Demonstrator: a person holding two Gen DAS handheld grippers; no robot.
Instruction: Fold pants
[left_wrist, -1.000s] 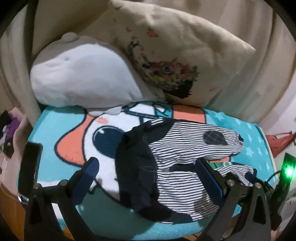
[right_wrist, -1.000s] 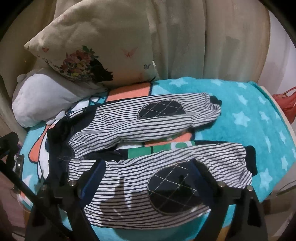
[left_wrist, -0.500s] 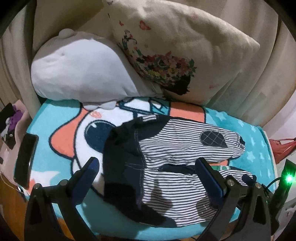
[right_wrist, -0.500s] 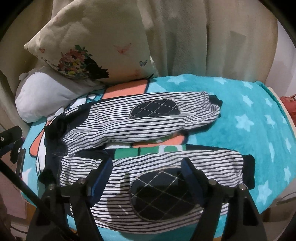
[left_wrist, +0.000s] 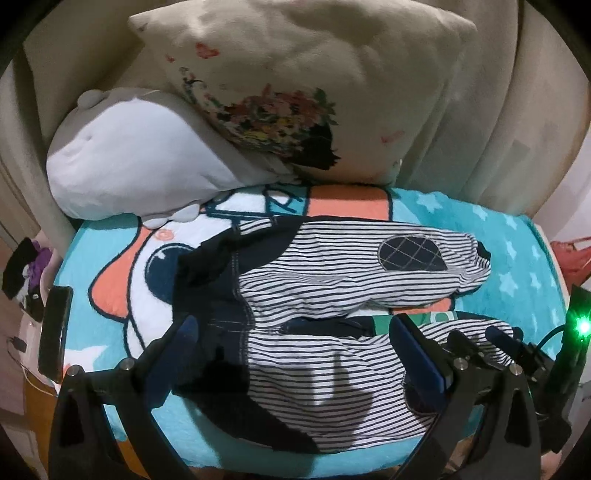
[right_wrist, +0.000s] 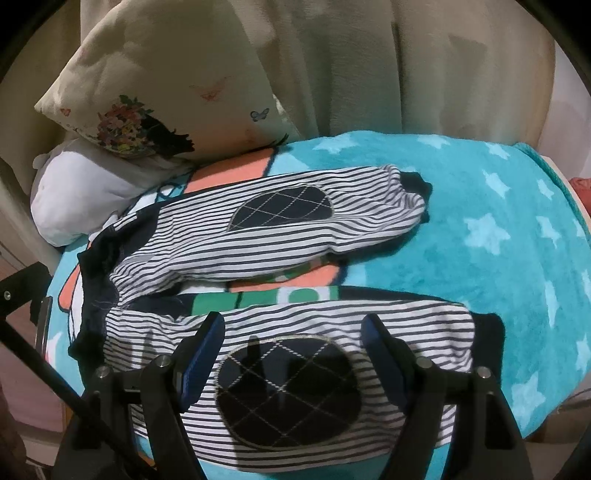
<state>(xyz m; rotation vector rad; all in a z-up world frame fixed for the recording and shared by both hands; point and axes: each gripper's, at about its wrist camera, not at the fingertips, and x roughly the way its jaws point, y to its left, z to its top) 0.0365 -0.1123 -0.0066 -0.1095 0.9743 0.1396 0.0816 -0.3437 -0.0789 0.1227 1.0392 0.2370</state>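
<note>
Small navy-and-white striped pants (left_wrist: 325, 295) lie flat on a teal cartoon blanket (left_wrist: 110, 258), waistband to the left, both legs spread to the right, each with a dark quilted knee patch. My left gripper (left_wrist: 295, 354) is open and empty, hovering over the near leg close to the waistband. My right gripper (right_wrist: 291, 354) is open and empty above the near leg's knee patch (right_wrist: 288, 391). The pants also show in the right wrist view (right_wrist: 295, 229). The right gripper's body appears at the right edge of the left wrist view (left_wrist: 517, 362).
A floral cream pillow (left_wrist: 314, 92) and a grey-white plush cushion (left_wrist: 129, 166) lean at the back of the blanket, against a beige curtain (right_wrist: 369, 66). A dark phone-like object (left_wrist: 55, 332) stands at the left edge. A red item (left_wrist: 572, 254) lies off the right side.
Both grippers have moved closer over the near pant leg. The right gripper's jaws have narrowed slightly. The pants have not moved.
</note>
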